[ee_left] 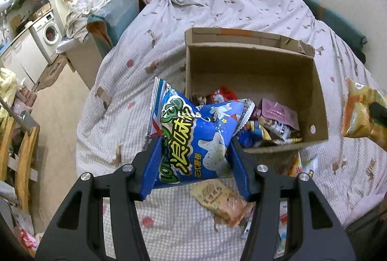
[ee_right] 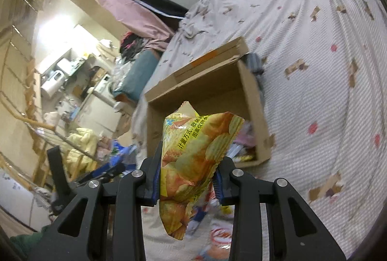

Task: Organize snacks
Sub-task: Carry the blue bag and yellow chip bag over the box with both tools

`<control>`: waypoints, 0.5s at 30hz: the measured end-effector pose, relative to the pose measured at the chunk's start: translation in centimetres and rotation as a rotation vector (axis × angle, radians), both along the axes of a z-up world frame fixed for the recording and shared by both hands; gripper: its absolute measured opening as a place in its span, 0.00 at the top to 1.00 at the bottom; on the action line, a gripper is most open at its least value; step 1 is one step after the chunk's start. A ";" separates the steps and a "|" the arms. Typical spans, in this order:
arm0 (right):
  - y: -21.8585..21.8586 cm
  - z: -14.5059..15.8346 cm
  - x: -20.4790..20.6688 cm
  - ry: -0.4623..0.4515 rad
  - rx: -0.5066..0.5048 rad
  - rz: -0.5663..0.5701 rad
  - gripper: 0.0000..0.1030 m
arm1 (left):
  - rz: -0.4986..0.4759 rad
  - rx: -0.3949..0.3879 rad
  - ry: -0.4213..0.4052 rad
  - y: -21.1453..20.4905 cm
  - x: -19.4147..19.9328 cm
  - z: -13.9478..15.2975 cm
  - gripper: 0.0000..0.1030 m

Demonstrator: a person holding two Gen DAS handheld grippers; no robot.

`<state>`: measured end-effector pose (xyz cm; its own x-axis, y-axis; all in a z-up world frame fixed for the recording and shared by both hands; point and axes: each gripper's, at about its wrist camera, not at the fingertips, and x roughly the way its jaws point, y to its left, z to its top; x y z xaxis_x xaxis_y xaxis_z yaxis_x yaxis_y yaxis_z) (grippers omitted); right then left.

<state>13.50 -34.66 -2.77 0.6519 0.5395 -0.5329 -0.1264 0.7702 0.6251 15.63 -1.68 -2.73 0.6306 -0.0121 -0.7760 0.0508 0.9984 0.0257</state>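
Left wrist view, left tool: the left tool (ee_left: 193, 164) is clamped on a blue seaweed-flavour snack bag (ee_left: 193, 135), its blue pads pressing the bag's two sides; the bag is lifted off the bed.
Left wrist view, key relation: the cardboard box (ee_left: 316, 101) lies ahead of the left tool and a little to its right, open side up; the blue bag's far end already overlaps the box's near left corner, its long axis running across the jaws and towards the box.
Left wrist view, box contents: a heap of small packets fills the near part of the box floor, among them a red packet (ee_left: 222, 94) and a pink packet (ee_left: 280, 113); the far part of the floor looks bare.
Left wrist view, outside the box: an orange noodle-style packet (ee_left: 222, 200) lies on the bed (ee_left: 241, 7), on the near side of the box, below the tool.
Right wrist view, right tool: the right tool (ee_right: 186, 178) is clamped on a yellow potato chip bag (ee_right: 193, 159), which hangs upright, long axis pointing up towards the box.
Right wrist view, key relation: the box lies straight ahead, its opening just beyond the bag's top.
Nearer tool: judging from both views, each stands near the box; the left bag looks closer to dropping in.
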 end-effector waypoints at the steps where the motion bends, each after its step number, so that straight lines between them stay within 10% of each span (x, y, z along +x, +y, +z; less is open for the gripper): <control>1: -0.3 -0.1 0.4 0.009 0.003 -0.011 0.66 | -0.007 0.007 -0.005 -0.2 0.4 0.1 0.51; 15: 2.5 -2.9 8.2 0.072 -0.096 0.057 0.66 | -0.081 0.022 0.016 -5.4 7.4 -1.5 0.51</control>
